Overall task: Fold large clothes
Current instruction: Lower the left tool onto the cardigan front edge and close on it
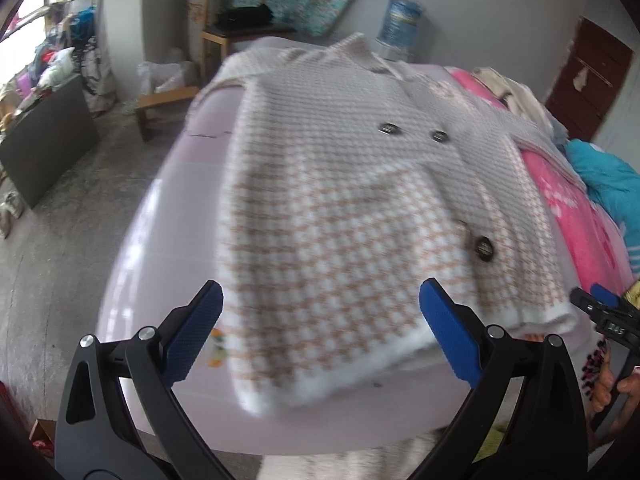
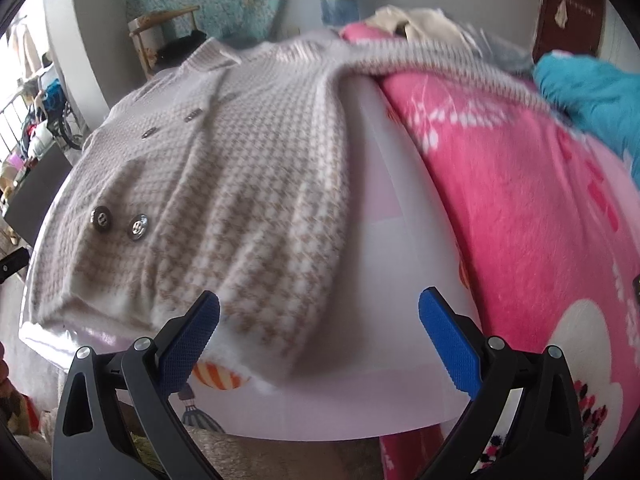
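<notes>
A beige-and-white houndstooth knit coat with dark round buttons (image 1: 340,216) lies spread flat, front up, on a pale pink glossy tabletop (image 1: 168,208), collar at the far end and white hem at the near edge. The left gripper (image 1: 320,332) hovers just over the hem with its blue-padded jaws spread wide and holding nothing. The right gripper (image 2: 320,336) hangs over the coat's near right hem corner, its jaws likewise spread and empty. One sleeve drapes onto a bright pink fleece blanket with white print (image 2: 500,184) beside the tabletop.
</notes>
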A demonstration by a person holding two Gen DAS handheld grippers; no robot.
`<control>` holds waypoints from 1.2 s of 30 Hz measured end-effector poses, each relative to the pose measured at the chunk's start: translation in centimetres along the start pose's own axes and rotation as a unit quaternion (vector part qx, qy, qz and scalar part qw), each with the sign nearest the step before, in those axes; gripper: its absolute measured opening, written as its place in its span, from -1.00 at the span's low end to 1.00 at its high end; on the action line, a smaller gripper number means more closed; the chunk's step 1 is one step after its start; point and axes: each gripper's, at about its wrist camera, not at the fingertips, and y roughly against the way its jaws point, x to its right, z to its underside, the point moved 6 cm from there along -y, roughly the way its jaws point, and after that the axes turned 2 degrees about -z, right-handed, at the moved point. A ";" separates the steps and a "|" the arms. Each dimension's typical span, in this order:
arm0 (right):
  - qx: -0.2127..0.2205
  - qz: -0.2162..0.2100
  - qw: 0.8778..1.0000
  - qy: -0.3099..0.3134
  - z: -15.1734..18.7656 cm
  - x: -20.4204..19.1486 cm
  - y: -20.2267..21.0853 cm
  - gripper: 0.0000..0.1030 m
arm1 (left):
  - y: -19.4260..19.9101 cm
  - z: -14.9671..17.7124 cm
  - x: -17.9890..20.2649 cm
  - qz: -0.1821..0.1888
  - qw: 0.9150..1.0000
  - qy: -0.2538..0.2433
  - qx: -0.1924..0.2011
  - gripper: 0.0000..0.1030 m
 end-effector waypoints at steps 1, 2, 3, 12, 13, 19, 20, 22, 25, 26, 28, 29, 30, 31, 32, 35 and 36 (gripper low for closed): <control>-0.007 -0.010 1.000 -0.008 -0.1 0.2 -0.4 0.89 | -0.1 -0.2 -0.6 -0.008 1.000 0.005 0.002 0.85; -0.012 -0.018 1.000 -0.015 -0.1 0.3 -0.7 0.89 | -0.3 -0.4 -1.4 -0.018 1.000 0.014 0.004 0.85; -0.022 -0.034 0.999 -0.030 -0.2 0.6 -1.2 0.89 | -0.4 -0.7 -2.0 -0.021 1.000 0.021 0.003 0.85; -0.054 -0.113 0.989 -0.085 -0.7 0.8 -2.6 0.56 | -4.2 -0.7 -4.2 -0.011 0.997 0.060 -0.043 0.40; -0.057 -0.117 0.988 -0.088 -0.6 0.8 -2.6 0.54 | -4.7 -0.4 -4.5 -0.009 0.996 0.070 -0.053 0.35; -0.067 -0.123 0.986 -0.094 -0.6 0.6 -3.2 0.21 | -4.8 0.0 -4.6 -0.008 0.996 0.066 -0.051 0.28; -0.066 -0.125 0.986 -0.094 -0.8 0.4 -3.4 0.18 | -4.9 0.1 -4.5 -0.008 0.997 0.065 -0.050 0.27; -0.065 -0.132 0.985 -0.096 -1.2 0.2 -4.0 0.11 | -5.0 -0.1 -4.4 -0.008 0.997 0.063 -0.047 0.24; -0.066 -0.136 0.983 -0.101 -1.6 -0.1 -4.5 0.09 | -5.1 -0.4 -4.2 -0.003 0.997 0.061 -0.045 0.06; -0.067 -0.137 0.983 -0.103 -1.5 0.0 -4.3 0.07 | -5.0 -0.4 -4.2 0.000 0.997 0.060 -0.046 -0.04; -0.074 -0.138 0.982 -0.104 -1.2 -0.1 -4.0 0.01 | -4.9 -0.2 -4.1 0.006 0.997 0.061 -0.049 -0.10; -0.076 -0.139 0.982 -0.106 -1.0 0.1 -3.9 -0.03 | -4.8 0.0 -4.1 0.009 0.997 0.061 -0.051 -0.10; -0.076 -0.139 0.981 -0.110 -0.8 0.2 -3.9 -0.09 | -4.8 0.1 -4.1 0.009 0.997 0.060 -0.050 -0.10; -0.075 -0.135 0.981 -0.116 -0.6 0.4 -3.9 -0.13 | -4.7 0.2 -4.1 0.009 0.997 0.059 -0.049 -0.10; -0.074 -0.135 0.980 -0.124 -0.5 0.6 -4.0 -0.15 | -4.8 0.2 -4.0 0.007 0.997 0.059 -0.049 -0.10; -0.061 -0.134 0.978 -0.145 -1.0 1.0 -4.6 -0.16 | -5.1 0.0 -3.8 -0.004 0.997 0.057 -0.045 -0.10; -0.057 -0.132 0.979 -0.147 -1.2 1.0 -4.7 -0.16 | -5.1 -0.1 -3.7 -0.008 0.998 0.054 -0.043 -0.10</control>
